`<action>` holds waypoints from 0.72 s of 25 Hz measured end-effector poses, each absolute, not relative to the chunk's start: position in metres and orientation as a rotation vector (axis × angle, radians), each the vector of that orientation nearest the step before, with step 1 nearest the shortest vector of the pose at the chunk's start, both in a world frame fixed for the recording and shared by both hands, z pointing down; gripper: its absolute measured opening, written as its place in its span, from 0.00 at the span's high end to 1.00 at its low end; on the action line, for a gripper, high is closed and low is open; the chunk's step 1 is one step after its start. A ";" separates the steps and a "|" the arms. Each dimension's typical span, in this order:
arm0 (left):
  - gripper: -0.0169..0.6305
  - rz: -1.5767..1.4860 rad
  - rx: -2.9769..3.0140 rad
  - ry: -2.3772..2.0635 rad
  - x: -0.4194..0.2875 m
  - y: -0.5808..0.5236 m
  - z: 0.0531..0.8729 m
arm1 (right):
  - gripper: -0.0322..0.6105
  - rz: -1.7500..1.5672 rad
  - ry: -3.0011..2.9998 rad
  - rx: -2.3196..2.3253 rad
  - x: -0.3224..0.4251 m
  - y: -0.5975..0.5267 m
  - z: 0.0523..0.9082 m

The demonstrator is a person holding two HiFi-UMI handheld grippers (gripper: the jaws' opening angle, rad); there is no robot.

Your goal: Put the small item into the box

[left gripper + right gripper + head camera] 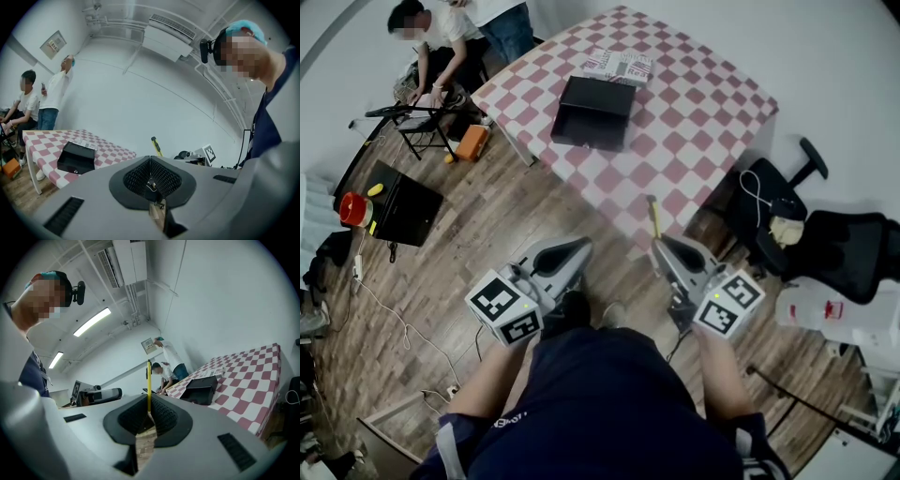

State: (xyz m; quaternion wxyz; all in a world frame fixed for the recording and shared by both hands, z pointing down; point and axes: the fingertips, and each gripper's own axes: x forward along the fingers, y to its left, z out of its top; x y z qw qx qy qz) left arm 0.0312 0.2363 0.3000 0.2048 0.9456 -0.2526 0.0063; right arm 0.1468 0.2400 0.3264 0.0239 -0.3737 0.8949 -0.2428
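Left gripper [579,247]: my jaws are shut, tip against tip, with nothing between them that I can make out. It hangs over the wooden floor [534,211], well short of the box [592,112]. I should keep it clear of the box mouth. It can brace the near wall if the box slides.

Box: black, open at the top, standing on the checked counter [703,112]. A patterned packet [619,66] lies just beyond it.

Right gripper [662,246]: my jaws are clamped on the small item, a thin yellow stick [654,217]. The stick juts from the tips towards the box and is not yet over the counter.

Step in hand, as I judge it: carry.
1. Bring the stick over the box mouth.
2. Tilt it to lie along the box floor.
3. Lower it inside the walls.
4. Part the jaws.

Because it is held by one end, the stick may swing or catch the rim.
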 end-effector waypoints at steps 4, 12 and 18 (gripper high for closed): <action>0.92 -0.004 2.627 -0.701 0.023 0.211 0.304 | 0.90 -0.764 2.776 -1.174 0.143 0.216 0.331; 0.92 -0.011 2.604 -0.650 -0.006 0.118 0.323 | 0.90 -0.791 2.774 -1.230 0.111 0.128 0.345; 0.92 0.010 2.608 -0.607 -0.034 0.026 0.333 | 0.90 -0.821 2.756 -1.280 0.080 0.040 0.352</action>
